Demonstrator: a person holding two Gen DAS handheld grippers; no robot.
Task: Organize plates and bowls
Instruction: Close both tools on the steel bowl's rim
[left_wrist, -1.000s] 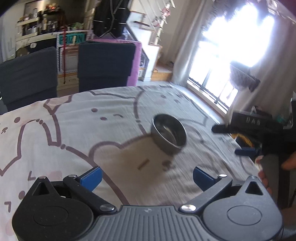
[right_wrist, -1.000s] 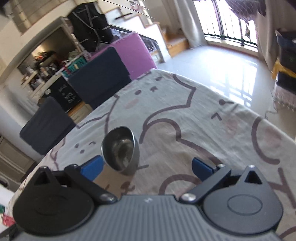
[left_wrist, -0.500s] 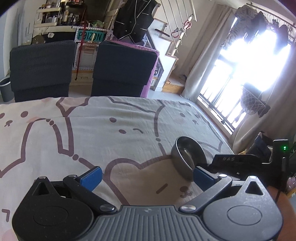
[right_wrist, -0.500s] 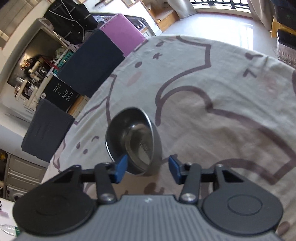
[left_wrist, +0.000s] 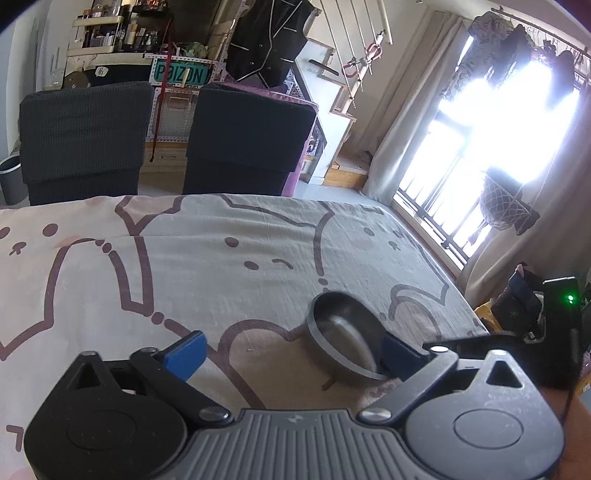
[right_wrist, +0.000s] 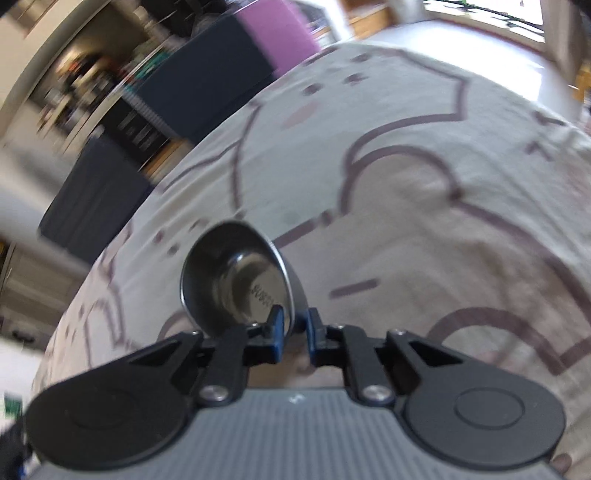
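Observation:
A small steel bowl (right_wrist: 236, 280) is tilted, with its near rim pinched between the blue pads of my right gripper (right_wrist: 293, 332), which is shut on it. In the left wrist view the same bowl (left_wrist: 343, 332) sits low right over the cartoon-print tablecloth (left_wrist: 221, 258), with the right gripper's body (left_wrist: 517, 343) behind it. My left gripper (left_wrist: 291, 350) is open and empty; its right fingertip (left_wrist: 397, 352) overlaps the bowl's rim in the picture. No plates show.
Two dark chairs (left_wrist: 85, 136) (left_wrist: 247, 144) stand at the table's far edge. A bright window with curtains (left_wrist: 498, 147) lies to the right, past the table's right edge (left_wrist: 436, 258). Shelves and clutter fill the back wall.
My right gripper has closed from wide open onto the bowl's rim, and the bowl now tilts. The left gripper has swung left, so the bowl sits by its right finger.

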